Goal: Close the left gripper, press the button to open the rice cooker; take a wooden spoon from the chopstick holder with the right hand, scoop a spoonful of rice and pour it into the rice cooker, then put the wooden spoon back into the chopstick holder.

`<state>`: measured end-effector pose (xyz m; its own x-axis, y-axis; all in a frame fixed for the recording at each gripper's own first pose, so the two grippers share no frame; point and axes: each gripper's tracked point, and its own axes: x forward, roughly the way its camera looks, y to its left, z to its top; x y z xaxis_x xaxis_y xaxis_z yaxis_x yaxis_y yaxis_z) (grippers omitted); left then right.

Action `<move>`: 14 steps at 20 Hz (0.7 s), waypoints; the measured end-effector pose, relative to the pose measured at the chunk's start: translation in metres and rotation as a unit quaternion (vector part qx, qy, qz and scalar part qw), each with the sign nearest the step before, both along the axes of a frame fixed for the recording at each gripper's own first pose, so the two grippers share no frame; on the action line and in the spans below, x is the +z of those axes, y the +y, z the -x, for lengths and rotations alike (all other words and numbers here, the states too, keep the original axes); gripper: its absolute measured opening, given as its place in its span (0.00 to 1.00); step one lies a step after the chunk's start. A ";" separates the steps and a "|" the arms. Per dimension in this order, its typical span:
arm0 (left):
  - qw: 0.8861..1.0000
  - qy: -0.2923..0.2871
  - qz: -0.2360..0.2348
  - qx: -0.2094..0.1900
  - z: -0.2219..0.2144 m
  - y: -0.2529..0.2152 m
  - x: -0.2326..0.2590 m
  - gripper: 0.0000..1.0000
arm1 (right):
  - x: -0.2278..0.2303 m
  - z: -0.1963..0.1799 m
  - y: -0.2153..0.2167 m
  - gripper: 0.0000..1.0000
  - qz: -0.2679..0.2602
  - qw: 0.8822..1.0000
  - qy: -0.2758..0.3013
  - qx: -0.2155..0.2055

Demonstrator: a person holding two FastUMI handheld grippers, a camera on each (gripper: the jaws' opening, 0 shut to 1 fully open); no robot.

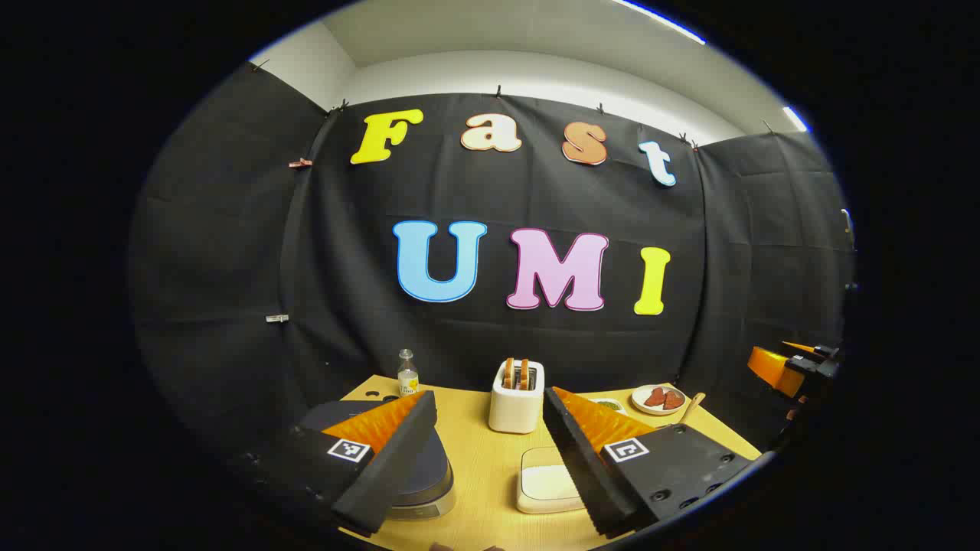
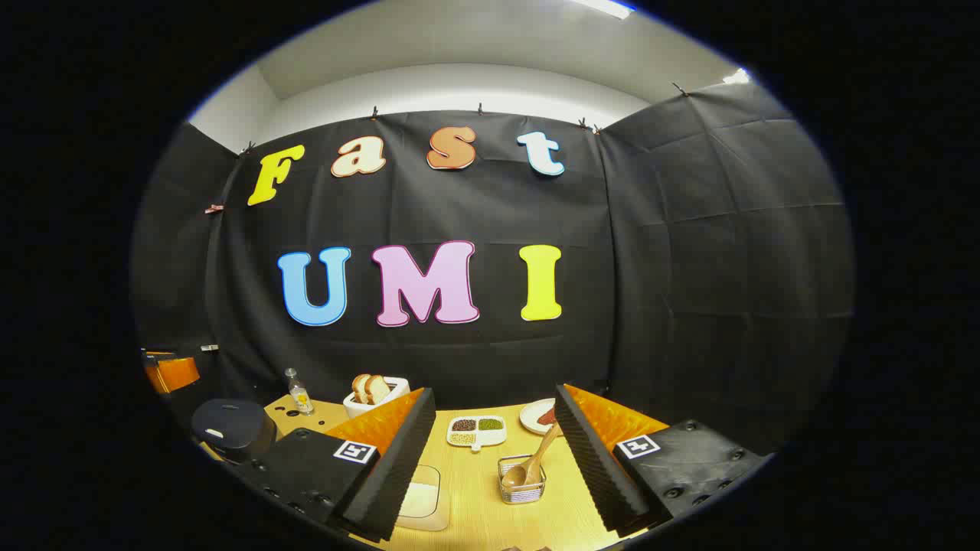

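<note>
The dark rice cooker sits low at the left of the left gripper view with its lid down, partly hidden by a finger. It also appears far left as the cooker in the right gripper view. My left gripper is open above the table, holding nothing. A wooden spoon leans in the wire chopstick holder, just ahead of my open right gripper. A white box of rice lies between the left fingers and shows again as the box beside the right gripper's left finger.
On the wooden table stand a white toaster with bread, a small bottle and a plate of red slices. A divided dish of beans lies behind the holder. The other gripper's orange body is at the right edge.
</note>
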<state>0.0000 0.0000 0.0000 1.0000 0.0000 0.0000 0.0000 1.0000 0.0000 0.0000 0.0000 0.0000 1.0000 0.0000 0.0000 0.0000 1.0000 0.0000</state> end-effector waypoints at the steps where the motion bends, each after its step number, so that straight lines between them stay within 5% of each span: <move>1: 1.000 0.000 0.000 -0.001 -0.001 0.002 0.000 0.95 | 0.000 -0.001 0.001 0.98 0.000 1.000 0.000 0.001; 14: 1.000 0.002 0.023 -0.012 -0.014 0.008 -0.006 0.95 | -0.001 0.000 0.012 0.98 0.006 1.000 -0.004 0.001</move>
<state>0.0142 0.0085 -0.0057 0.9997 -0.0244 -0.0030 0.0243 0.9987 -0.0457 -0.0001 0.0120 -0.0006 1.0000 0.0014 0.0077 -0.0013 0.9999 -0.0114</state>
